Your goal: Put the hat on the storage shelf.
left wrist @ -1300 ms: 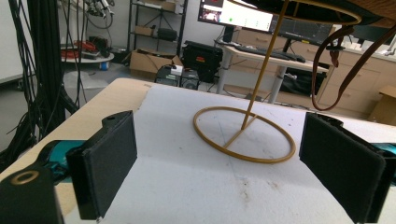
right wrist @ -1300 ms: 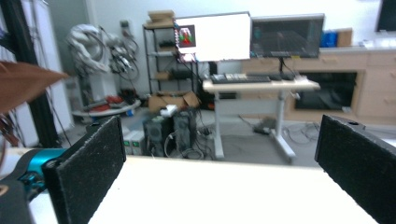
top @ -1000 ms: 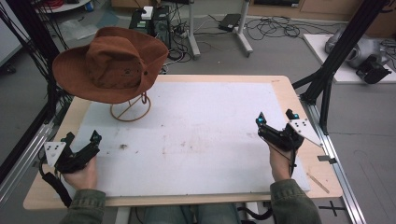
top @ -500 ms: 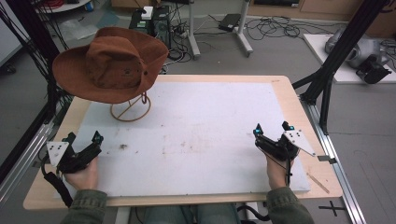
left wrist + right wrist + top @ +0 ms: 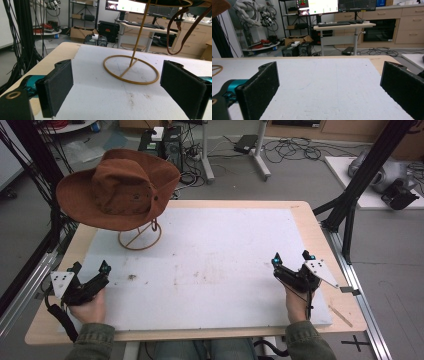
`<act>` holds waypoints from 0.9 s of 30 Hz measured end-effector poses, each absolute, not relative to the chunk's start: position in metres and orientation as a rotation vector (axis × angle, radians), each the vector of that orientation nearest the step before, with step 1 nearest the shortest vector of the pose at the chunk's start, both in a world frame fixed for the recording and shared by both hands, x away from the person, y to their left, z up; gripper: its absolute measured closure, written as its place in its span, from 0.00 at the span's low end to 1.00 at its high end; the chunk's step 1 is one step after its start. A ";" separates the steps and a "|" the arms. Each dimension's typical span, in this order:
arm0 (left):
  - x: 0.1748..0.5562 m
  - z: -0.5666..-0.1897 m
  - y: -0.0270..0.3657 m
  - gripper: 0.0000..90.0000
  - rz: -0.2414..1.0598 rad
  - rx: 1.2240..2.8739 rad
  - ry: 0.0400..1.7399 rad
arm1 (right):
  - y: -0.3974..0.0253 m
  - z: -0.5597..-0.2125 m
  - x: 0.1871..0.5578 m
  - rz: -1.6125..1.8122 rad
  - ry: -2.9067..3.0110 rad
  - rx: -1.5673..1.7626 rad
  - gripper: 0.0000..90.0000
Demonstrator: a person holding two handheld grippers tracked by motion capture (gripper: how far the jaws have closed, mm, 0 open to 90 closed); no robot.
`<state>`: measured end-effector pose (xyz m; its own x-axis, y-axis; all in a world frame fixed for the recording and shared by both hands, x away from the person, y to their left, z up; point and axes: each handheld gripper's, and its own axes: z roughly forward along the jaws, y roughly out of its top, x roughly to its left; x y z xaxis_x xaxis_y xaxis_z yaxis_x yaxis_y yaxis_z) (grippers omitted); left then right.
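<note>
The floppy brown suede wide-brimmed hat [image 5: 120, 195] perches on a thin gold wire stand [image 5: 140, 238] near the table's far-left corner (light, soft; best pinched by the brim). Left claw [image 5: 90, 269] and right claw [image 5: 291, 259] both gape empty.

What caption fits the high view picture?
Brown hat on a wire stand, both grippers open near the table's front.

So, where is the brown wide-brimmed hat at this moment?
In the high view, the brown wide-brimmed hat sits on top of a thin gold wire stand at the far left of the white table, ahead of the left gripper.
</note>
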<state>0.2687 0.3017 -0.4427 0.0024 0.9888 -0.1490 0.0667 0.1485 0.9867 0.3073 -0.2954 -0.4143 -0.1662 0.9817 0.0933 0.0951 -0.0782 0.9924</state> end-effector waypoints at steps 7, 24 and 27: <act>0.267 -0.440 0.301 0.13 1.067 1.146 1.313 | -0.295 -0.414 0.307 1.357 1.360 1.248 0.02; 0.269 -0.441 0.299 0.13 1.068 1.163 1.312 | -0.295 -0.414 0.306 1.362 1.351 1.244 0.02; 0.269 -0.441 0.299 0.13 1.069 1.161 1.308 | -0.295 -0.414 0.305 1.365 1.350 1.247 0.02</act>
